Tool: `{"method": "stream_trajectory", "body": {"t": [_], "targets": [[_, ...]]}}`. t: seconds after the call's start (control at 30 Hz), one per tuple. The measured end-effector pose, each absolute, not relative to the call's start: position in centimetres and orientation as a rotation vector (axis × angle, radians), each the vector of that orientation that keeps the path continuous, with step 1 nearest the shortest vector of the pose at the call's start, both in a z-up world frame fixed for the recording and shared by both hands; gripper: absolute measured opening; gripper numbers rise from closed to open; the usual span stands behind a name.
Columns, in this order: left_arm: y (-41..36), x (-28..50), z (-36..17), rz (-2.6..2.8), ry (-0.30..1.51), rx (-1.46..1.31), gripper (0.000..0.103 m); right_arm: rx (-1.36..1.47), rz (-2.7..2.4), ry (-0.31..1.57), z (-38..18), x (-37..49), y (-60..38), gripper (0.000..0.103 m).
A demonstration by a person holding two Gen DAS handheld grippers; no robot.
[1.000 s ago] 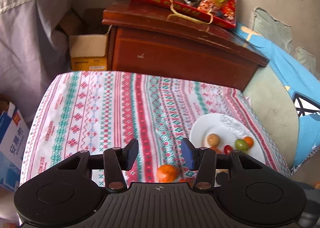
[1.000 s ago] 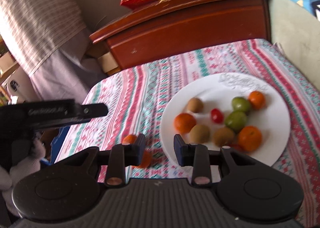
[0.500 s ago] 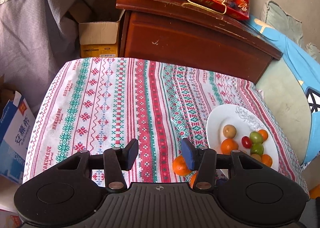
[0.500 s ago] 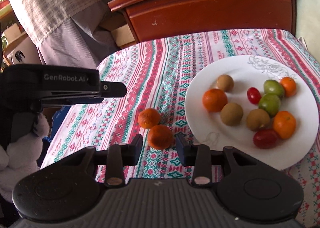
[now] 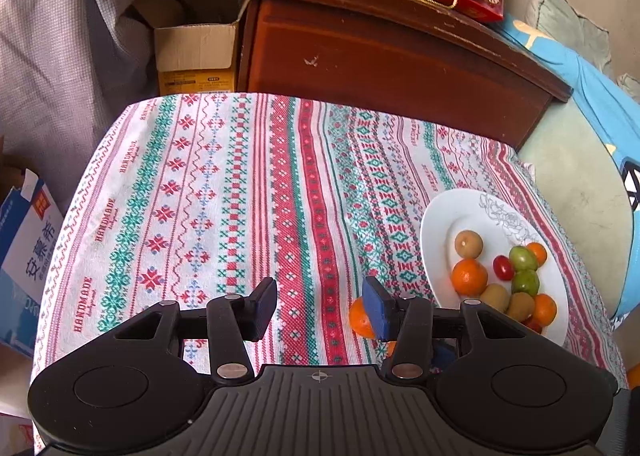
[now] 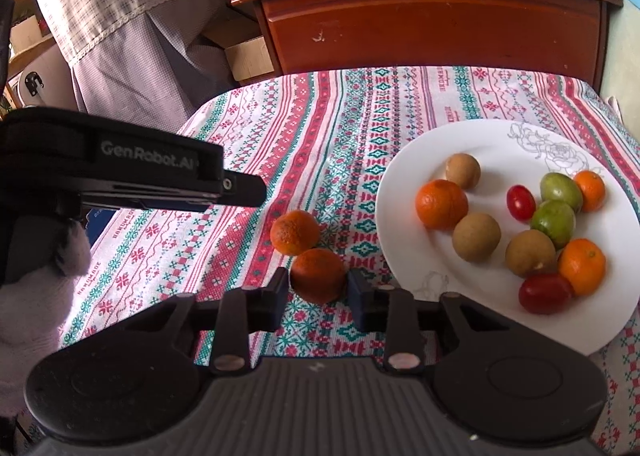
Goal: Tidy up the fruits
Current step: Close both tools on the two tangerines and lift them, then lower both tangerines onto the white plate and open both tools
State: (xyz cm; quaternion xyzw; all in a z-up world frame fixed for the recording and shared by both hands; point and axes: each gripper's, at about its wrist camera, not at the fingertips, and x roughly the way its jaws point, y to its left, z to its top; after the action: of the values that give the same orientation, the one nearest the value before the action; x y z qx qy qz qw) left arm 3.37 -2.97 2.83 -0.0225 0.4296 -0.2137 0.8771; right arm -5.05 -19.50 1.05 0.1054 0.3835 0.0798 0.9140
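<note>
Two grippers over a striped tablecloth, loose oranges beside a plate of fruit.

Left wrist view: the left gripper [image 5: 318, 306] hangs wide open over the tablecloth [image 5: 224, 191], holding nothing; an orange [image 5: 359, 318] peeks from behind its right finger, left of the plate [image 5: 440, 223]. Right wrist view: the right gripper [image 6: 318, 292] brackets the near orange [image 6: 318, 274], jaws close around it, though whether they touch it I cannot tell; the far orange [image 6: 295, 232] touches it, both just left of the plate [image 6: 472, 143].
</note>
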Motion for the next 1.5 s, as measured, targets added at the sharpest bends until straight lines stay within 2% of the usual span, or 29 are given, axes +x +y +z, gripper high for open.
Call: {"method": "stream_trajectory", "body": {"t": [0.7,0.8,0.87,0.93,1.5], "targets": [[-6.1,1.6,0.1,-0.552,0.841,0.09,0.044,0.248,0.121,0.794,1.7,-8.3,-21.8,0.031],[-6.5,1.4,-0.2,-0.557,0.82,0.116,0.041,0.255,0.115,0.794,1.8,-8.5,-22.1,0.031],[-6.7,1.2,-0.3,-0.566,0.802,0.133,0.031,0.257,0.111,0.79,1.9,-8.7,-22.3,0.031],[-6.8,1.1,-0.3,-0.568,0.791,0.143,0.027,0.262,0.108,0.785,2.0,-8.8,-22.4,0.031],[-9.3,2.7,4.3,-0.734,0.7,-0.075,0.027,0.345,-0.084,0.602,6.7,-9.5,-28.6,0.031]]}}
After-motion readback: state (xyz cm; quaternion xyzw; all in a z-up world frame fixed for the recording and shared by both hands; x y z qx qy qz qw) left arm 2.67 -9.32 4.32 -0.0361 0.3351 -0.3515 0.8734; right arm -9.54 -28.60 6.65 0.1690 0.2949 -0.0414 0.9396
